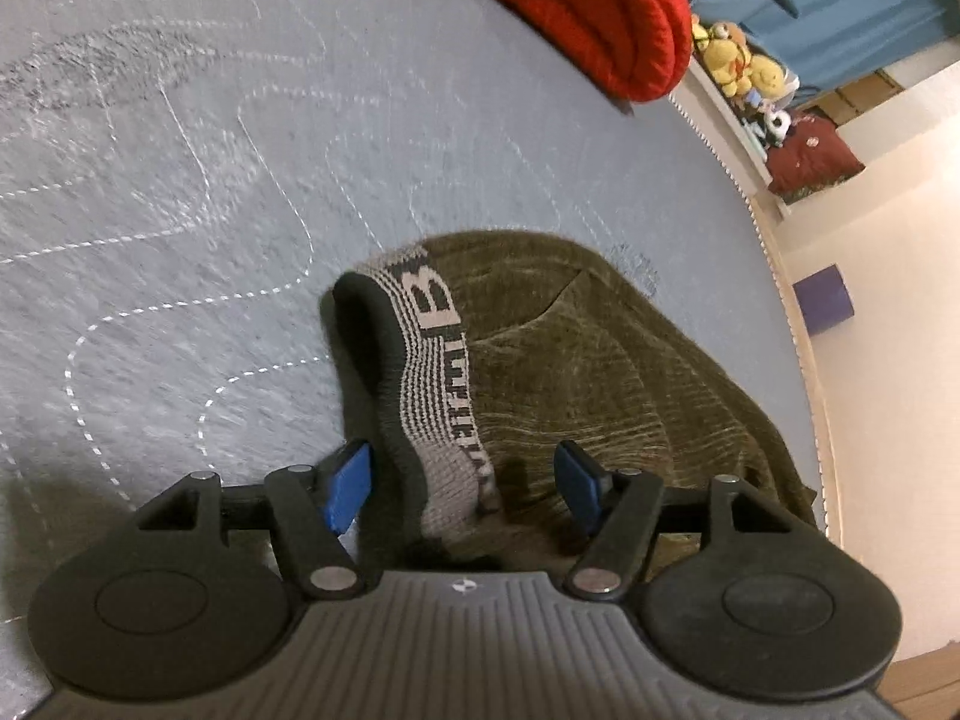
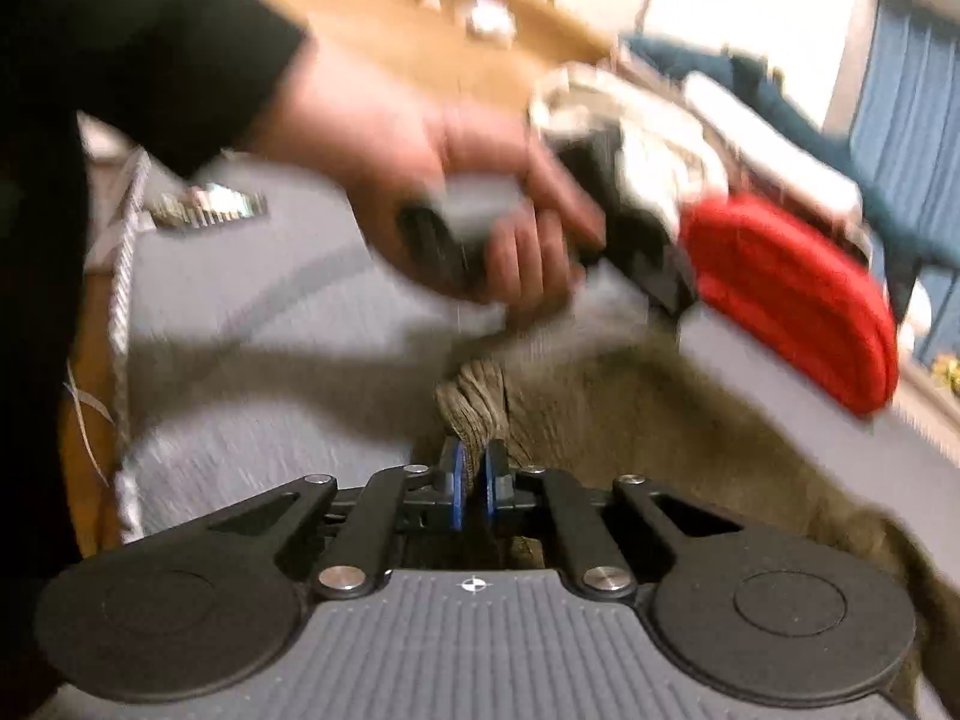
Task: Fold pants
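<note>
bare mattress (image 1: 180, 210) left of pants (image 1: 570, 360), red cushion (image 1: 600, 12) beyond

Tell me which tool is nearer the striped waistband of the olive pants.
Left. The left tool stands open astride the striped waistband, its pads not pressing on it. The right tool is shut on a bunched olive fold of the pants, with no waistband by it.

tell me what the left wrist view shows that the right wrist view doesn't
Only the left wrist view: the open left gripper straddling the striped waistband, plus yellow plush toys on a shelf.

Only the right wrist view: the right gripper shut on a bunched fold of fabric, and the person's hand holding the other gripper.

Both: the olive pants, the grey quilted bed, the red padded item.
</note>
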Demonstrator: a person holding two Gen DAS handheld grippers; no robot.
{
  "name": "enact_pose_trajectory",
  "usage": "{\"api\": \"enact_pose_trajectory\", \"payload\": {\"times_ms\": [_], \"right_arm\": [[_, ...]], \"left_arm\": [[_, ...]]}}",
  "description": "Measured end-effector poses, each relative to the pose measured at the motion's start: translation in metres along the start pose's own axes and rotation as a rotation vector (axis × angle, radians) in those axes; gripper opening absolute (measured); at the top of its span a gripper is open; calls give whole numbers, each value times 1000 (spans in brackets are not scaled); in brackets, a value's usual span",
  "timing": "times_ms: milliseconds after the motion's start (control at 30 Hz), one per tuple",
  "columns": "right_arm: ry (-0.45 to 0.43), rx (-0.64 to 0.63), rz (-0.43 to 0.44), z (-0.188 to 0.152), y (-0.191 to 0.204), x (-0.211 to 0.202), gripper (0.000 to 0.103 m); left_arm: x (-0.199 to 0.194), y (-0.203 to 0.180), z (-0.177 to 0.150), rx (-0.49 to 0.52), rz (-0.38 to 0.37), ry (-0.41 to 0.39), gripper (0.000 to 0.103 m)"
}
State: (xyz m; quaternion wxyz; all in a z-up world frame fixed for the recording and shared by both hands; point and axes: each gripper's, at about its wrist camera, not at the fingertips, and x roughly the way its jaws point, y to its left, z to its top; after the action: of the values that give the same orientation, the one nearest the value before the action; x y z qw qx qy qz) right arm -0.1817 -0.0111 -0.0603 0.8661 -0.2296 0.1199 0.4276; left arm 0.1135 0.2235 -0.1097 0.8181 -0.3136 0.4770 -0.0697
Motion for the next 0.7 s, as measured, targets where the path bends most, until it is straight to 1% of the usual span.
{"api": "enact_pose_trajectory", "payload": {"times_ms": [33,100,167,233,267,300,333,367,400,467,533,600,700], "right_arm": [[-29,18,3,3,-2,-8,7],[-59,68,15,4,-11,-20,7],[-77,116,37,4,-22,-28,7],[-84,124,47,2,-28,-31,7],[-84,118,51,1,-29,-32,7],[-78,114,57,-2,-28,-33,7],[-71,109,62,-5,-25,-29,7],[-64,103,68,-5,-22,-28,7],[-57,100,74,-5,-20,-24,7],[-50,90,84,-4,-16,-18,7],[-50,83,103,-2,-11,-15,7],[-63,77,128,4,-6,-14,7],[-101,88,182,13,-1,-17,6]], "left_arm": [[4,-1,0,11,6,10,71],[10,-5,0,52,20,12,72],[14,-9,1,67,26,12,72],[16,-17,0,103,60,4,69],[17,-23,-1,131,90,-4,58],[18,-26,-3,163,119,-10,39],[18,-29,-4,198,147,-19,34],[16,-29,-4,215,146,-27,25],[13,-26,-4,216,134,-36,19],[-2,-22,-2,210,128,-74,16],[-21,-20,0,204,130,-118,14],[-47,-17,1,210,137,-166,13],[-83,-12,-1,223,161,-208,13]]}}
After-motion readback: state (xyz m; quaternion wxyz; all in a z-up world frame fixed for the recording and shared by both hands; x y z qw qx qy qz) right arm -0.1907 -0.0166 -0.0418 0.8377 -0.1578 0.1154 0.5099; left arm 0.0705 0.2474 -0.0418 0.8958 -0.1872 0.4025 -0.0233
